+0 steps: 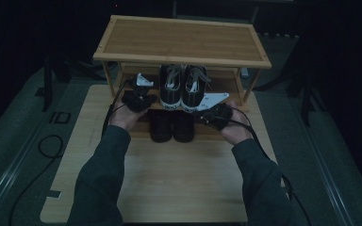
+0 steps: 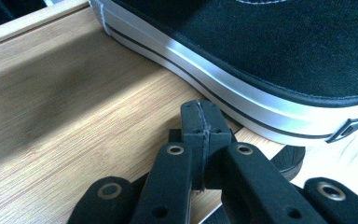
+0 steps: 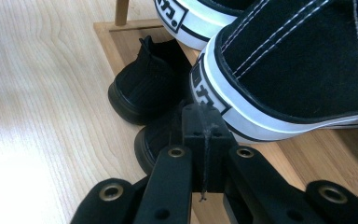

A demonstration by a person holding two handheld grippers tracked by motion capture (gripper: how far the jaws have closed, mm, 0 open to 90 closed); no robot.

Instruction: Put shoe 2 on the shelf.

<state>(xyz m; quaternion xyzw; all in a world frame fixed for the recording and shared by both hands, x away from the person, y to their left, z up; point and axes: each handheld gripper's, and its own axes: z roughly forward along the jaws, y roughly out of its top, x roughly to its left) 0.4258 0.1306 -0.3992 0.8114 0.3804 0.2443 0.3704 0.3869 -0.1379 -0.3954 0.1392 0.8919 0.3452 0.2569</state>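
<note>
Seemingly the job is nearly finished. From the high view, a pair of black-and-white sneakers [image 1: 183, 87] stands side by side on the middle shelf [image 1: 226, 81] of a bamboo shoe rack [image 1: 181, 40], with a pair of plain black shoes [image 1: 172, 126] on the lowest level beneath. Each sneaker's long axis runs front to back, heels toward the person and toes pointing into the rack. The left gripper [image 1: 139, 98] sits just beside the left sneaker's heel, the right gripper [image 1: 212, 112] just beside the right one; what is left looks like little more than a final nudge to square the pair.

In the left gripper view, the left gripper [image 2: 200, 122] has its jaws pressed together on nothing, their tips close beside the sneaker's white sole, above the shelf board.

In the right gripper view, the right gripper [image 3: 202, 125] is likewise clenched empty, its tips at the heel of the right sneaker, whose heel overhangs the shelf edge.
</note>
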